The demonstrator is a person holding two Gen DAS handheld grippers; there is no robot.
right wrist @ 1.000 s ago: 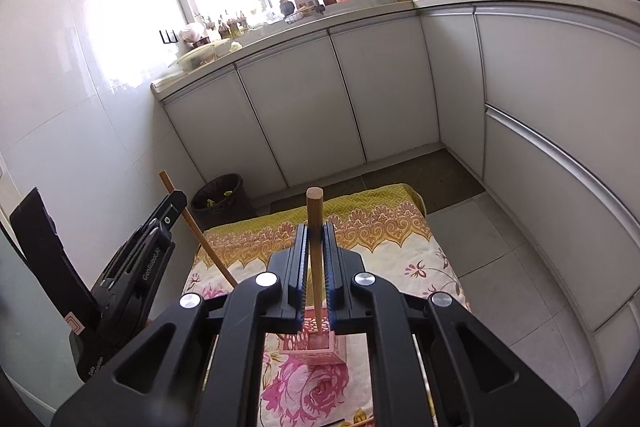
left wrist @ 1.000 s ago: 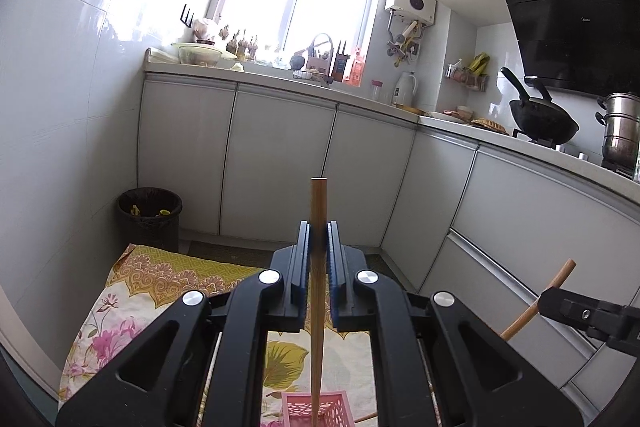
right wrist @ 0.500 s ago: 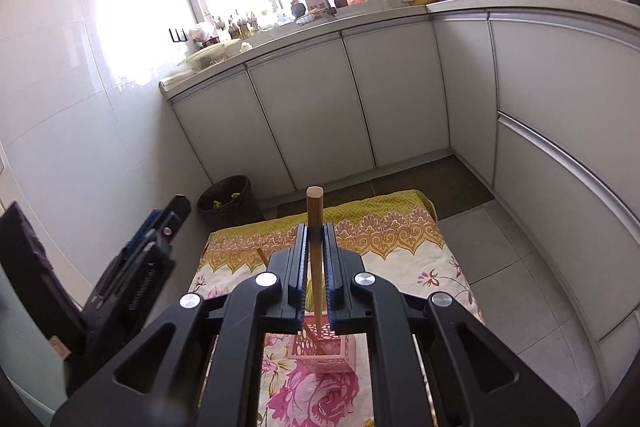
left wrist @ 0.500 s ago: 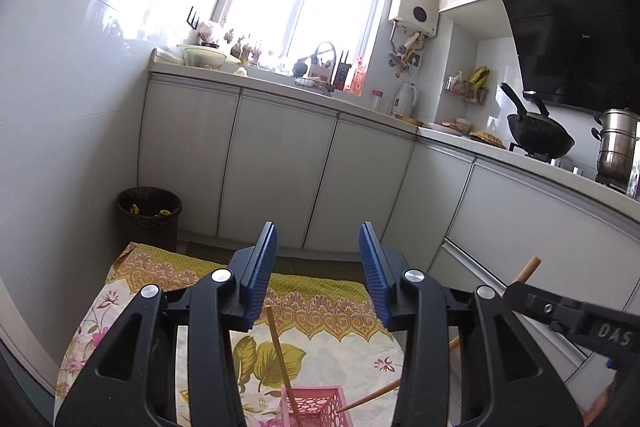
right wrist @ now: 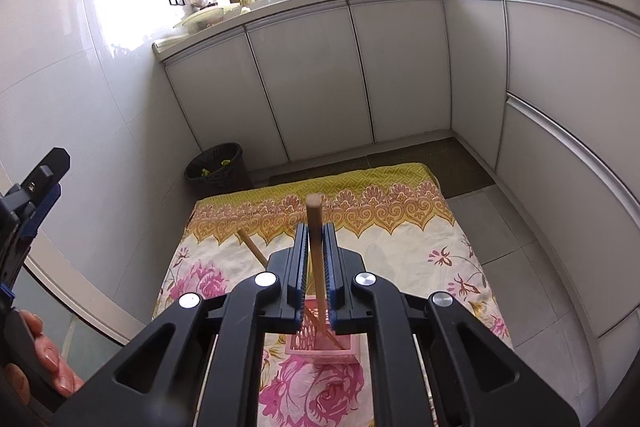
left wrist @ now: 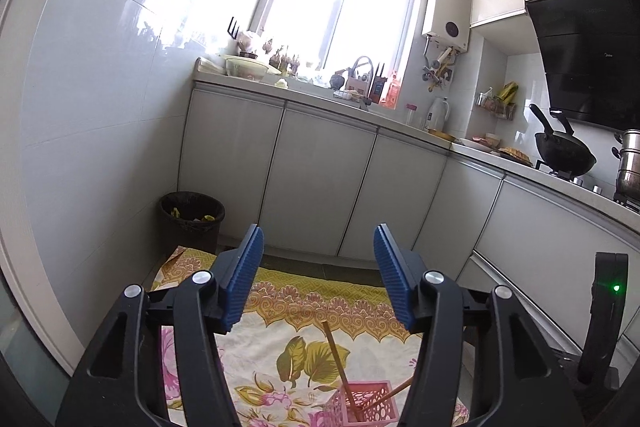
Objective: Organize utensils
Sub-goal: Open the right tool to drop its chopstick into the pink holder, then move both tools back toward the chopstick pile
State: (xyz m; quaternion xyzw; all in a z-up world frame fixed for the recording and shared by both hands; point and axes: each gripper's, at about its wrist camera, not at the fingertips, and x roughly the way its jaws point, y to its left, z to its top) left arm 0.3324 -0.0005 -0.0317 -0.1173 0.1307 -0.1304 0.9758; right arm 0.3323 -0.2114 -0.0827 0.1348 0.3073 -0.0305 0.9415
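A pink slotted basket stands on a floral cloth on the floor. One wooden chopstick leans inside it, released. My left gripper is open and empty, raised above and behind the basket. My right gripper is shut on a second wooden chopstick, held upright with its lower end in the basket. The released chopstick pokes out left of the right jaws. The left gripper shows at the left edge of the right wrist view.
A black waste bin stands at the cloth's far left corner by the white wall. Grey cabinet doors run along the back and right. A wok and a pot sit on the counter. Tiled floor lies right of the cloth.
My left gripper opened and let its chopstick drop into the basket, then lifted and widened. My right gripper moved over the basket, lowering its chopstick into it.
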